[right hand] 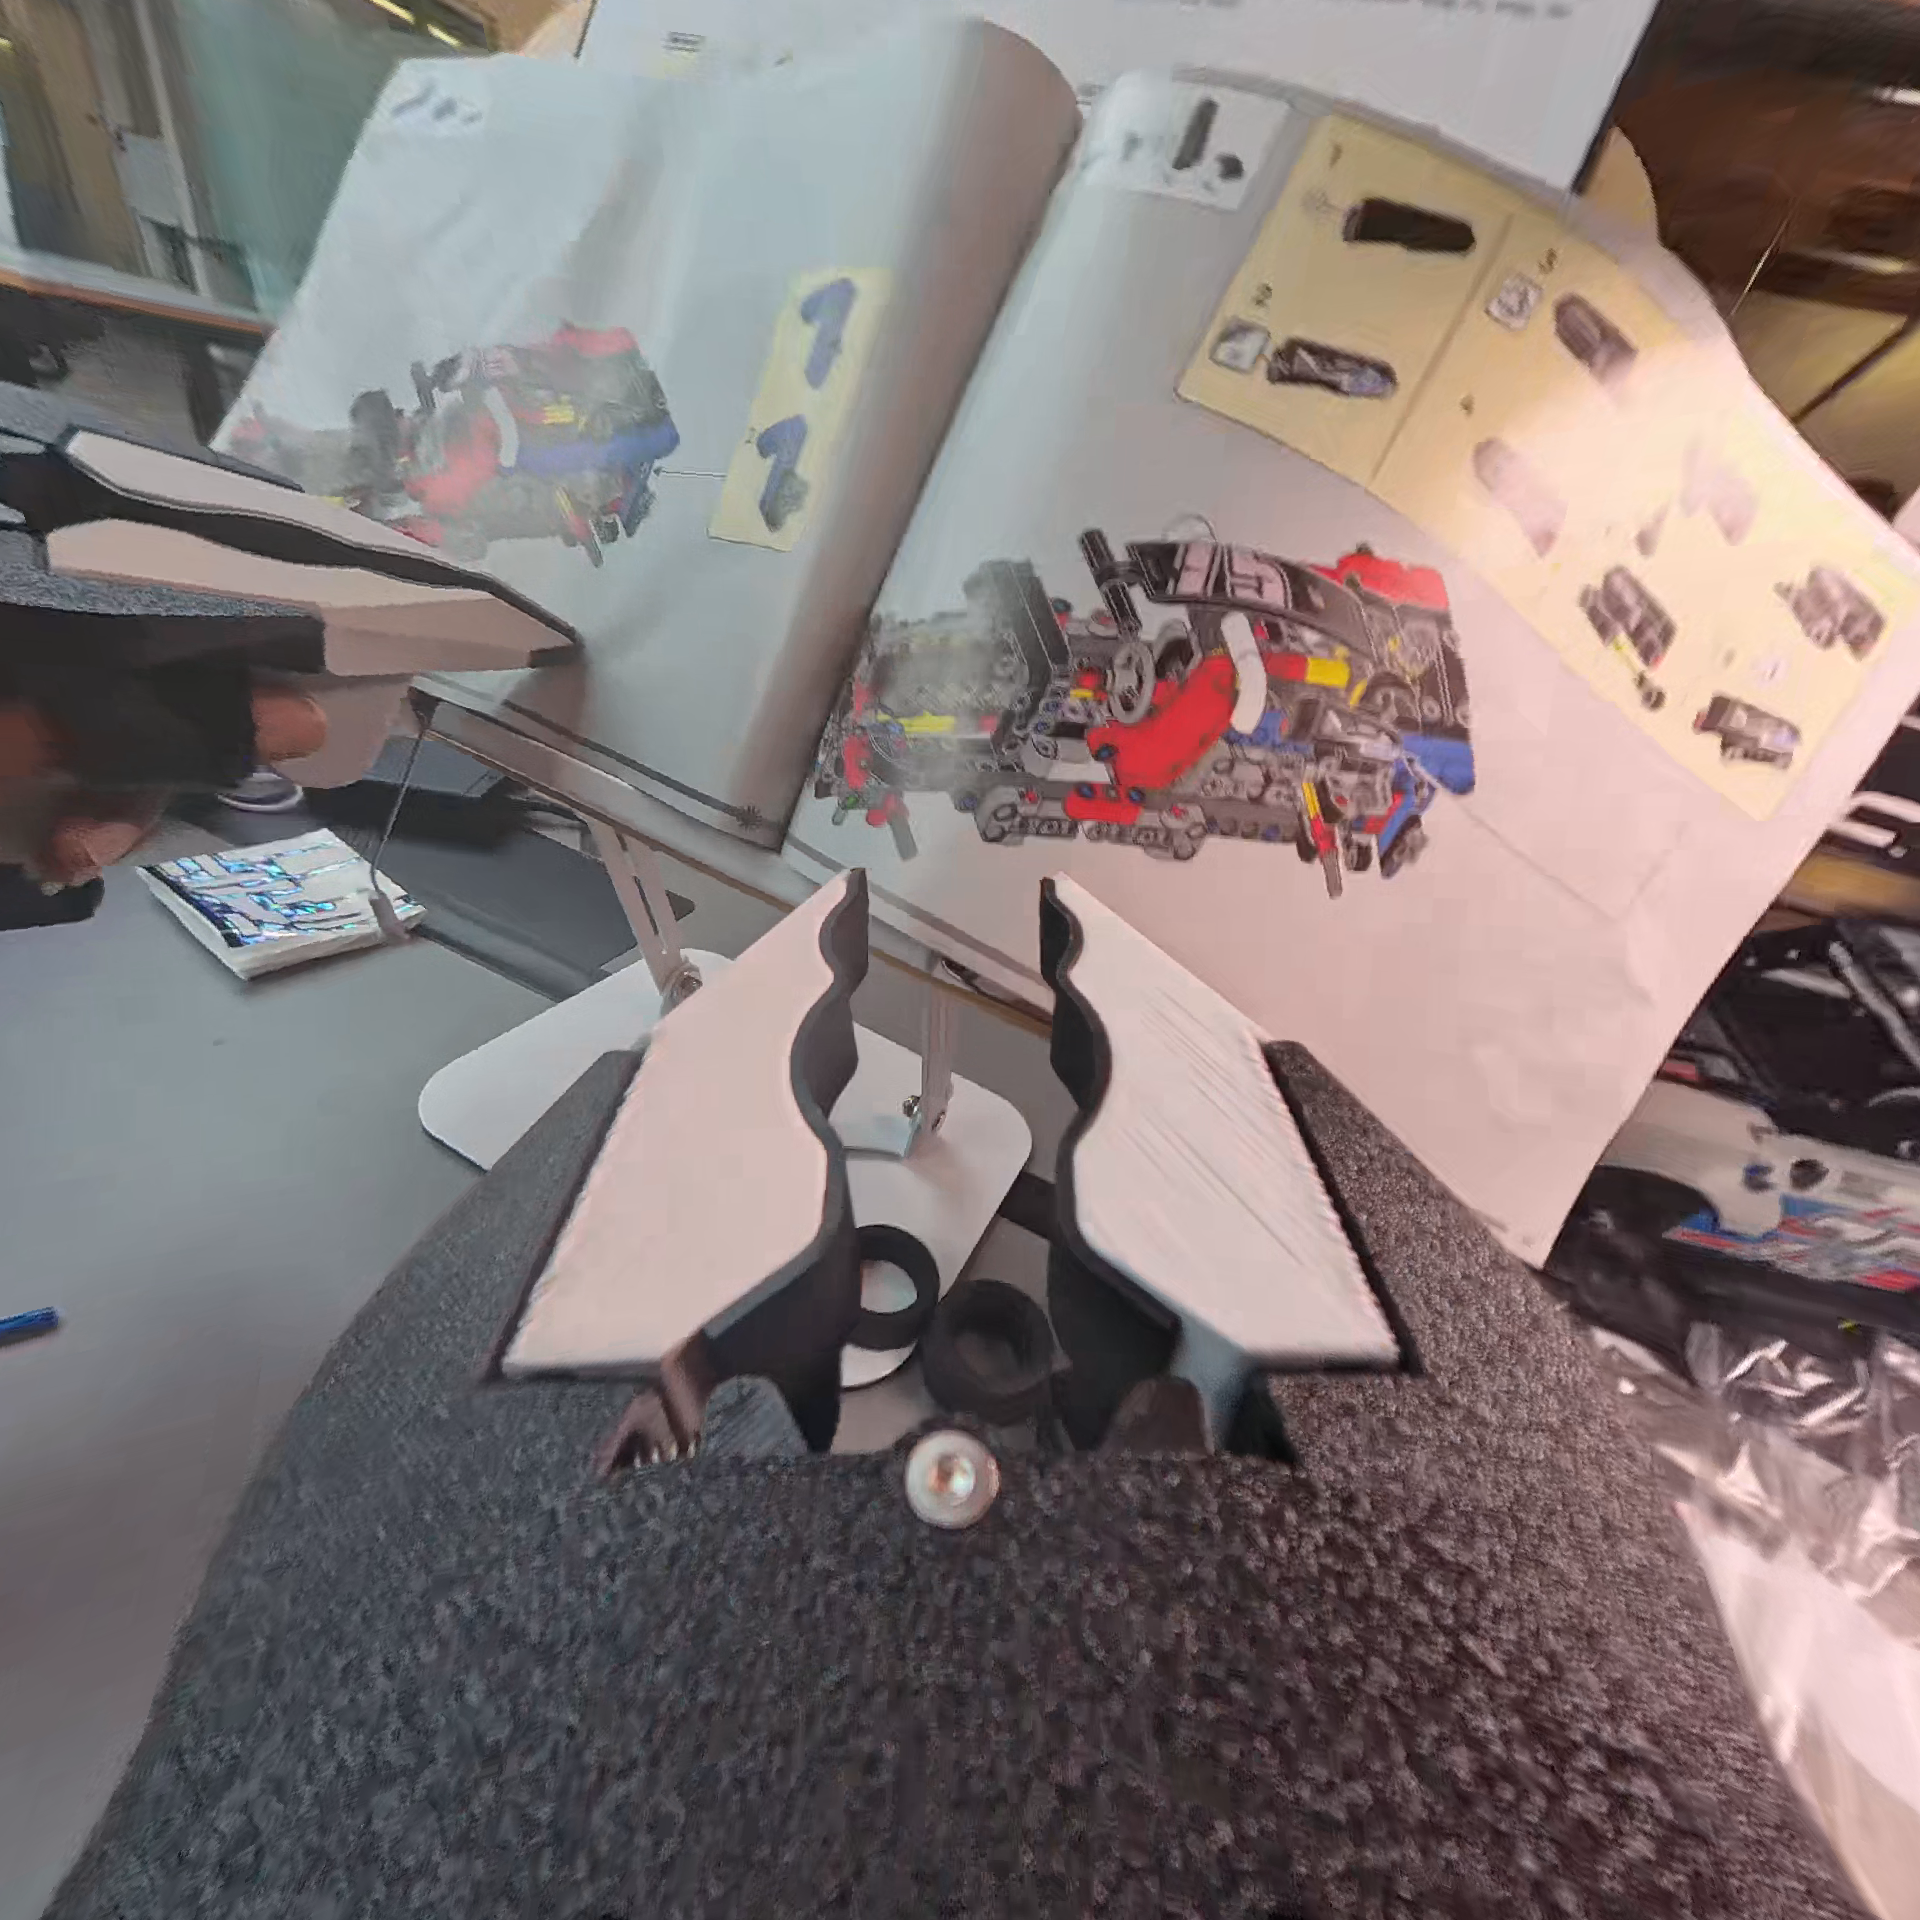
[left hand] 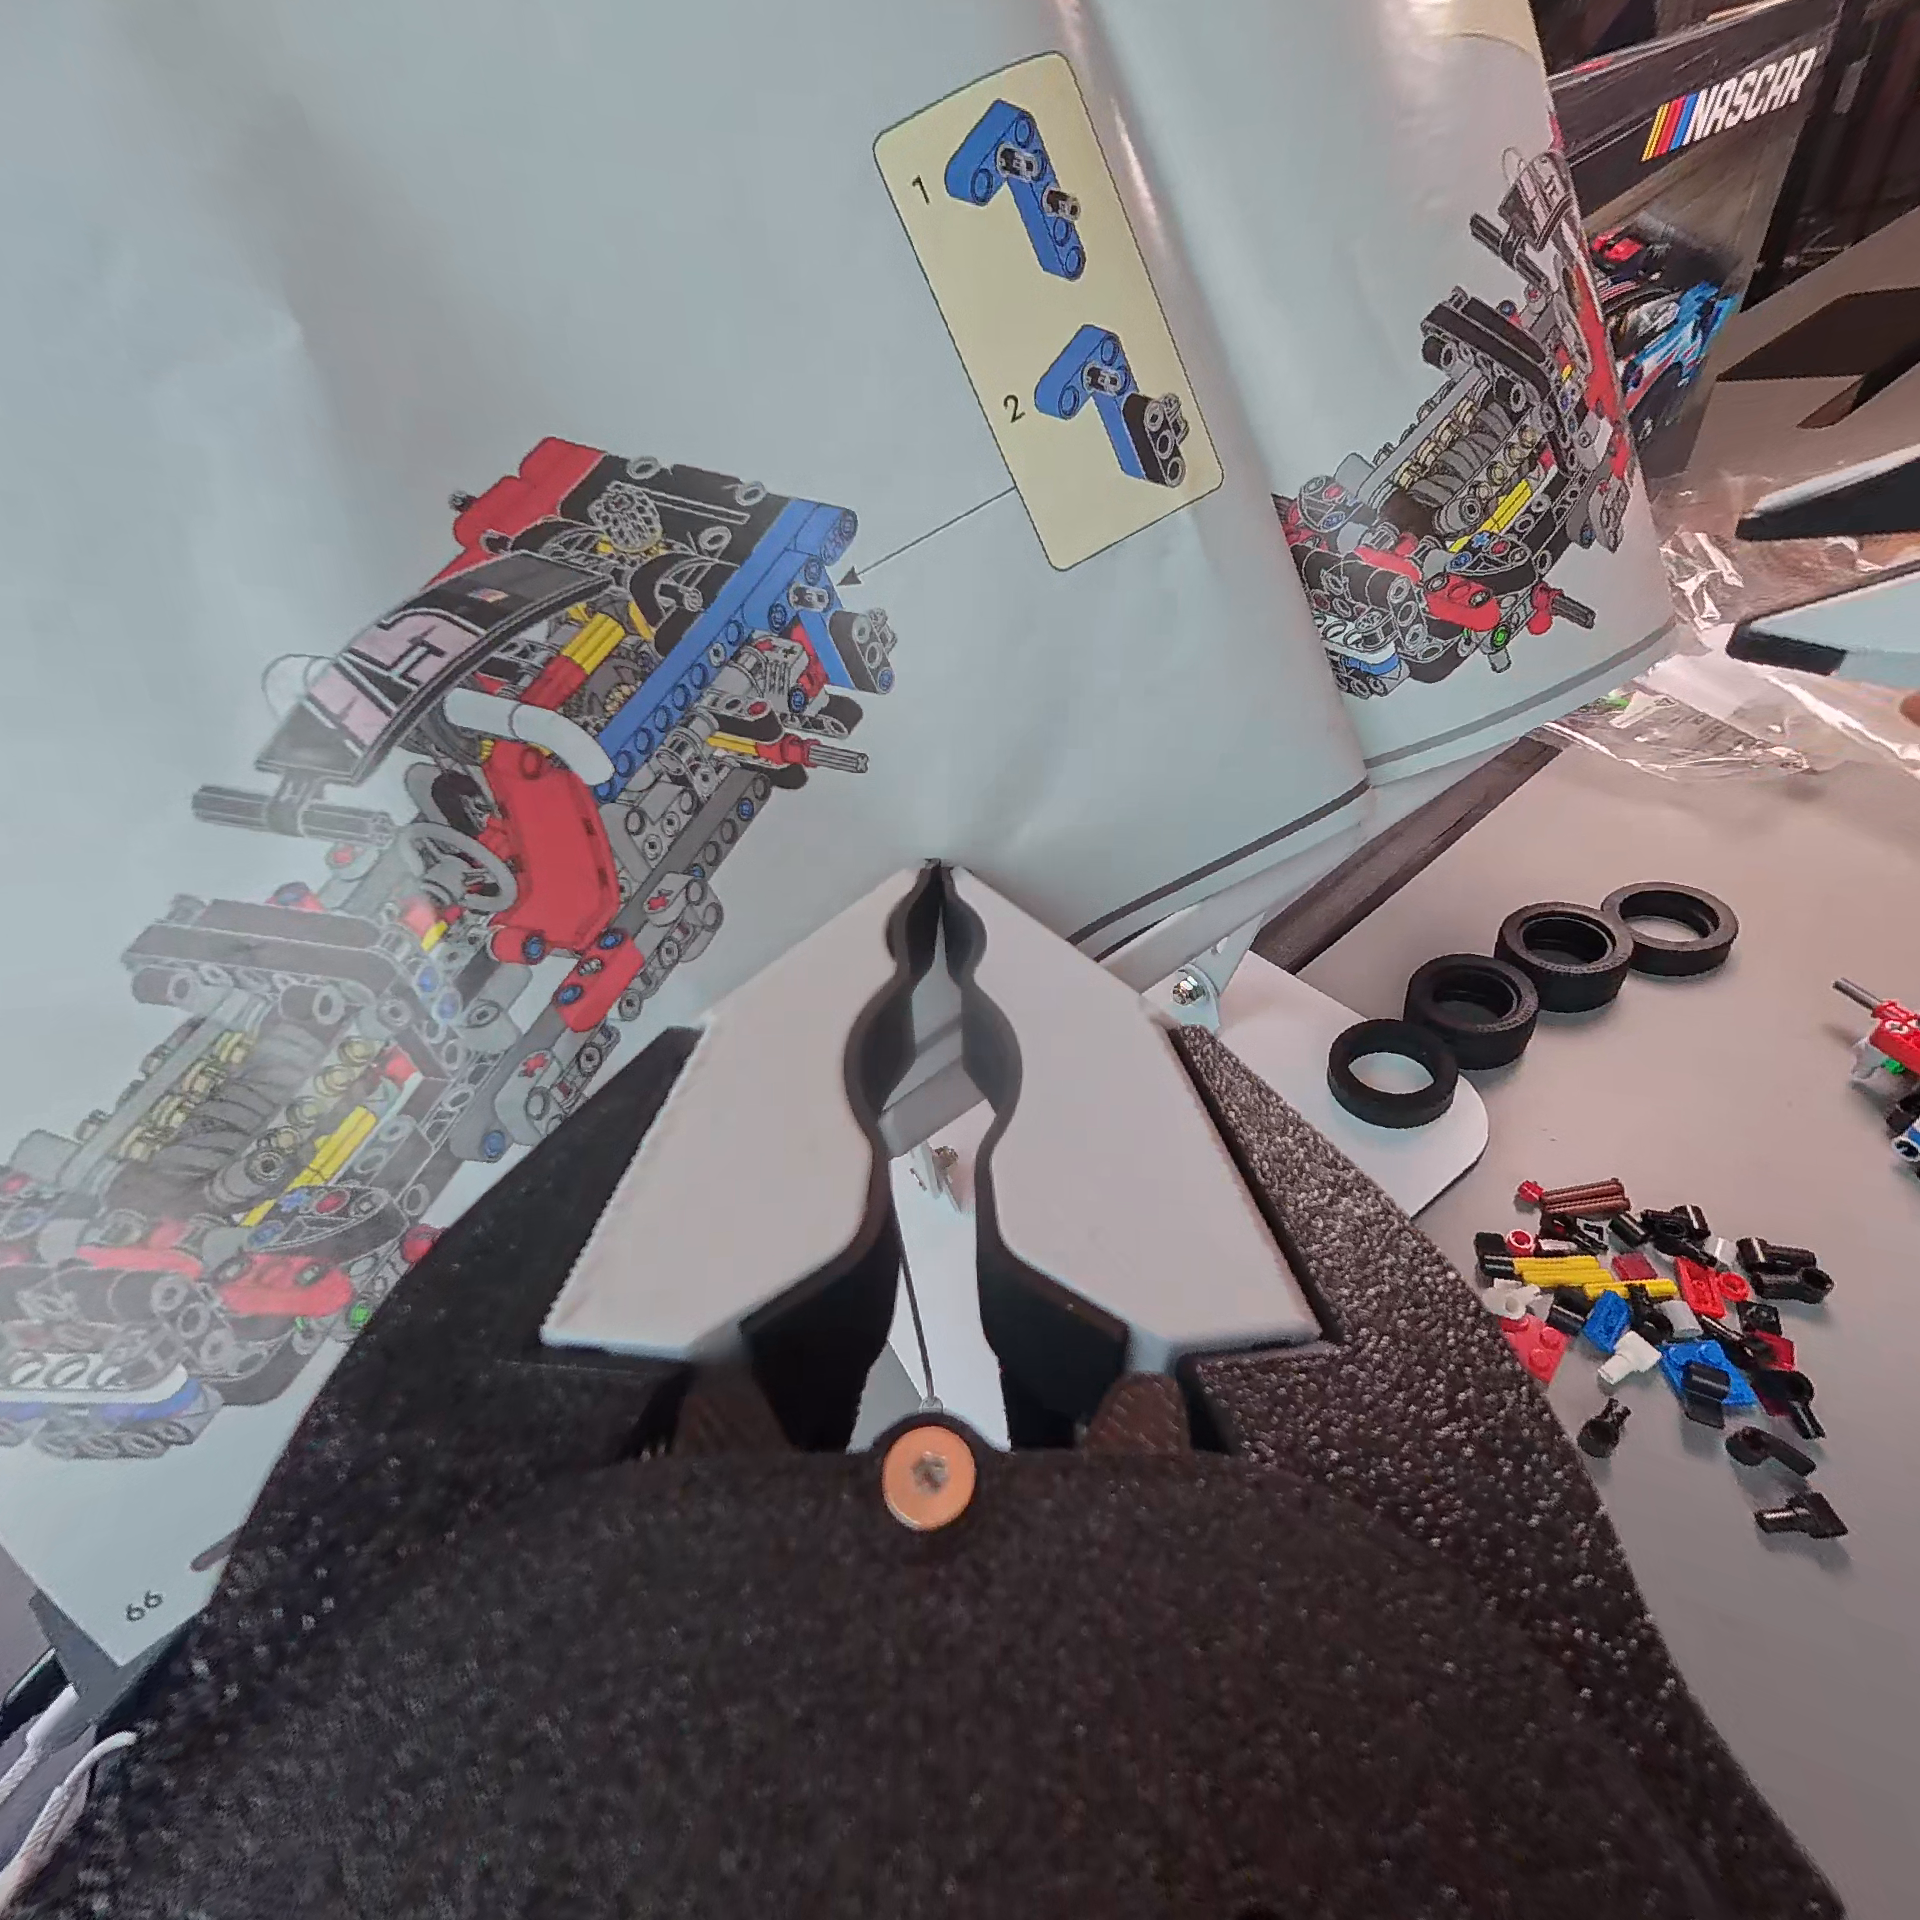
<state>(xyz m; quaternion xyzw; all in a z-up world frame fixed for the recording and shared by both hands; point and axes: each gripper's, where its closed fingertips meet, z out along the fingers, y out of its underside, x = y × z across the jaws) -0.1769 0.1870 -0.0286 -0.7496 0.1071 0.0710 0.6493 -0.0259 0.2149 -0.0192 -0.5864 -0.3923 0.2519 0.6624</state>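
Observation:
An open instruction booklet (left hand: 727,312) stands tilted on a white metal stand (left hand: 1444,1153). My left gripper (left hand: 935,873) is shut, and its tips pinch the lower edge of the booklet's left page. It also shows in the right wrist view (right hand: 561,646), held by a hand (right hand: 281,727). My right gripper (right hand: 951,894) is open and empty, just below the lower edge of the booklet's right page (right hand: 1299,883). Black rubber tyres (right hand: 987,1340) lie on the table under its fingers. The right wrist view is blurred.
Several black tyres (left hand: 1538,951) lie in a row beside the stand base. A pile of small coloured building pieces (left hand: 1662,1309) lies on the grey table. A dark set box (left hand: 1714,114) and crumpled plastic bags (right hand: 1766,1455) lie to the right. A shiny sticker sheet (right hand: 281,899) lies to the left.

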